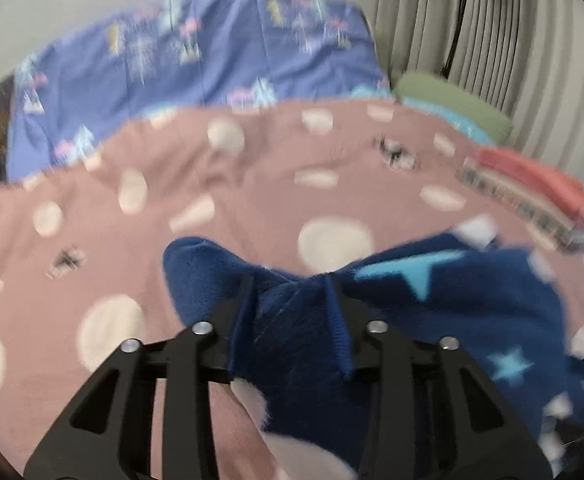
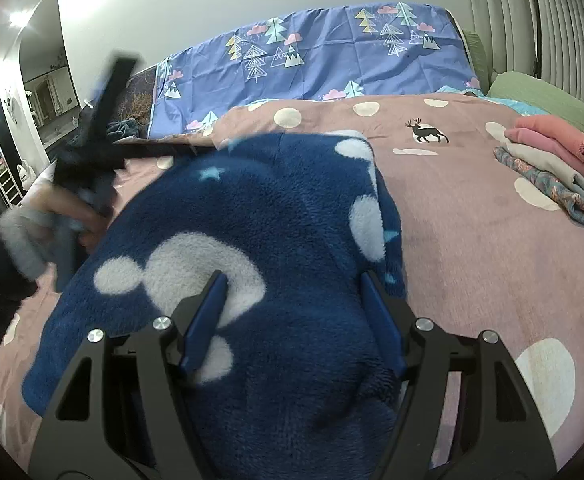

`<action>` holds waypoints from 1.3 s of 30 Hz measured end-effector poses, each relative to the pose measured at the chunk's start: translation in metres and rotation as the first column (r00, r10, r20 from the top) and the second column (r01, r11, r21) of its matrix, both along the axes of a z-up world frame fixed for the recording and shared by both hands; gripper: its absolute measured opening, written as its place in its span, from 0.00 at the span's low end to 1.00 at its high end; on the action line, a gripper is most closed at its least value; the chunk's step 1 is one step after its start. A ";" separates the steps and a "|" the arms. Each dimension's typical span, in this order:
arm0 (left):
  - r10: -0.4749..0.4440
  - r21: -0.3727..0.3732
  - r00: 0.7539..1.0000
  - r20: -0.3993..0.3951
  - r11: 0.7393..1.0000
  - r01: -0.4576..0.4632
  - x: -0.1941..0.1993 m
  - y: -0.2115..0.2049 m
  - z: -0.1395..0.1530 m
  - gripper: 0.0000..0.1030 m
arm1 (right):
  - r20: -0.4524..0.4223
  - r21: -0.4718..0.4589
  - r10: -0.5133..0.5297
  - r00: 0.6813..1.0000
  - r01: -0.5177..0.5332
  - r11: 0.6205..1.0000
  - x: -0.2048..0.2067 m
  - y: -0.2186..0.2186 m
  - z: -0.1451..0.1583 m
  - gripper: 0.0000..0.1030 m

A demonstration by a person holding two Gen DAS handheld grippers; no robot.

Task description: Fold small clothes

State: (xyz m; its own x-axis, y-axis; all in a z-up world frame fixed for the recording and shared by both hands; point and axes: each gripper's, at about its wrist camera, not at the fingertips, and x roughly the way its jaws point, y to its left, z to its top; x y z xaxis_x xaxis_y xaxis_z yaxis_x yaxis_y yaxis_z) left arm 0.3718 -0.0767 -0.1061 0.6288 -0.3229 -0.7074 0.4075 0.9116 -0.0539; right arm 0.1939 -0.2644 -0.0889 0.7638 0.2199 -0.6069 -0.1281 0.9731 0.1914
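A dark blue fleece garment [image 2: 276, 216] with white blobs and light blue stars lies bunched on the pink dotted bedspread [image 2: 471, 240]. My right gripper [image 2: 292, 280] is open, its fingers straddling the fleece near the camera. My left gripper [image 1: 292, 280] holds a fold of the same garment [image 1: 471, 292] between its fingers, lifted above the bedspread [image 1: 112, 220]; that view is blurred. The left gripper and the hand holding it also show, blurred, at the left of the right wrist view [image 2: 92, 156].
A stack of folded clothes [image 2: 563, 164] in pink, grey and floral lies at the bed's right side, also in the left wrist view [image 1: 531, 196]. A green pillow [image 2: 543, 100] and a blue tree-print sheet [image 2: 331, 56] lie behind. Curtains hang at right.
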 end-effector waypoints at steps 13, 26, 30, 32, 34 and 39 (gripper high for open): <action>-0.011 0.066 0.998 0.061 0.998 0.007 -0.034 -0.006 0.039 0.55 | -0.001 0.016 0.000 1.000 0.000 1.000 -0.002 -0.001 -0.001 0.67; -0.108 -0.083 0.994 0.020 0.990 0.109 -0.074 -0.006 -0.004 0.77 | 0.008 -0.006 -0.002 1.000 0.002 1.000 -0.002 0.003 -0.002 0.67; -0.110 -0.065 0.994 0.012 0.992 0.111 -0.074 -0.008 -0.002 0.77 | 0.012 -0.010 -0.002 1.000 0.002 1.000 -0.004 0.005 -0.002 0.67; -0.109 -0.069 0.994 0.015 0.992 0.110 -0.073 -0.008 -0.002 0.77 | 0.012 -0.009 -0.002 1.000 0.002 1.000 -0.004 0.005 -0.002 0.67; -0.106 -0.076 0.994 0.018 0.991 0.107 -0.073 -0.007 -0.003 0.77 | 0.012 -0.013 -0.002 1.000 0.002 1.000 -0.005 0.007 -0.001 0.67; -0.105 -0.079 0.994 0.012 0.991 0.105 -0.075 -0.005 -0.002 0.77 | 0.011 -0.056 0.018 1.000 -0.018 0.998 -0.007 0.005 0.008 0.68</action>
